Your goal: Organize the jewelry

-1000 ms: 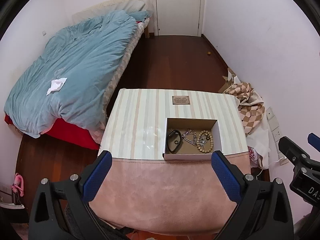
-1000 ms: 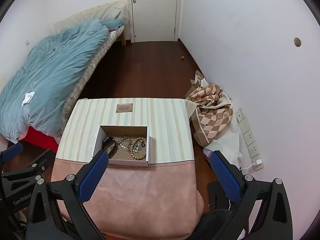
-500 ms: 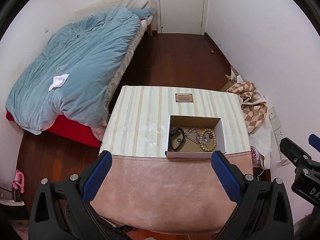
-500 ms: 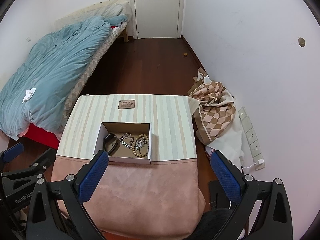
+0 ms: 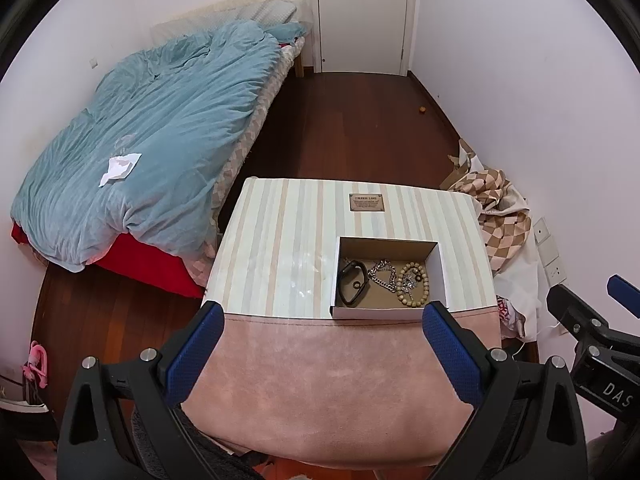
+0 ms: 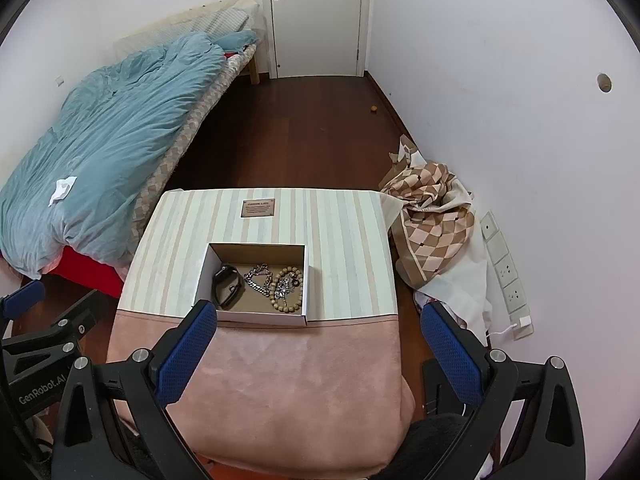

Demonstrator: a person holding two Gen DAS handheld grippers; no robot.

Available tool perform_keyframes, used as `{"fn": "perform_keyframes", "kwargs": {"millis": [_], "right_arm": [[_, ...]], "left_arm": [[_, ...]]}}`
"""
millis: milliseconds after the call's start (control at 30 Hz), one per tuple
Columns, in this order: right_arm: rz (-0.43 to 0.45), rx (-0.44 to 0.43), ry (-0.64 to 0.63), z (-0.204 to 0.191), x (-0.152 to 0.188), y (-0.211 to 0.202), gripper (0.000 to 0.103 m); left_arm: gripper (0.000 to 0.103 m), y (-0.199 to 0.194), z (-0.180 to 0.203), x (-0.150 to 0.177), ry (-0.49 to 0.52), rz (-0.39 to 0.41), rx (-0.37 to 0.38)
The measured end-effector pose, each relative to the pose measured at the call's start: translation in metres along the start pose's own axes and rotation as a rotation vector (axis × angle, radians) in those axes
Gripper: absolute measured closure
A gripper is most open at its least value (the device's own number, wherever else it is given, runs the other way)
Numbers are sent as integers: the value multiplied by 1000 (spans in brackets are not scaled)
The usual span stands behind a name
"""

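An open white cardboard box sits on the striped table top, next to the pink cloth. In it lie a black band with a small ring, a silver chain and a wooden bead bracelet. My left gripper is open and empty, held above the pink cloth. My right gripper is open and empty, also above the cloth.
A bed with a blue duvet stands to the left. A checked cloth heap lies on the floor at the right by the wall. A small brown label sits at the table's far side.
Both grippers have risen and tilted, so the table and box sit lower and farther in both views. Nothing in the box has moved.
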State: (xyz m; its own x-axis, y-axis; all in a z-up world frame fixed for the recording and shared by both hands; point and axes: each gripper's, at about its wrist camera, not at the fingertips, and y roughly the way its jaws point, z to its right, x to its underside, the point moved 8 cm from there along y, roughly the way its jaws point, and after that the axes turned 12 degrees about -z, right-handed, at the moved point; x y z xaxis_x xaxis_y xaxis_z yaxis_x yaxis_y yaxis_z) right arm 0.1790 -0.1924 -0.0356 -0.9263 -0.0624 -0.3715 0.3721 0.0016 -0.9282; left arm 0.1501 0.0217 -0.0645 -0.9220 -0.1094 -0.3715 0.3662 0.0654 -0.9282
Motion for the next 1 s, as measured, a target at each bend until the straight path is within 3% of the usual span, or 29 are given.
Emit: {"fn": "perform_keyframes", "kwargs": {"millis": [1000], "right_arm": [[-2,-7,-15,-5,3,-2,0]], "left_arm": [[2,-4,-5,4,-1,11,-13]]}}
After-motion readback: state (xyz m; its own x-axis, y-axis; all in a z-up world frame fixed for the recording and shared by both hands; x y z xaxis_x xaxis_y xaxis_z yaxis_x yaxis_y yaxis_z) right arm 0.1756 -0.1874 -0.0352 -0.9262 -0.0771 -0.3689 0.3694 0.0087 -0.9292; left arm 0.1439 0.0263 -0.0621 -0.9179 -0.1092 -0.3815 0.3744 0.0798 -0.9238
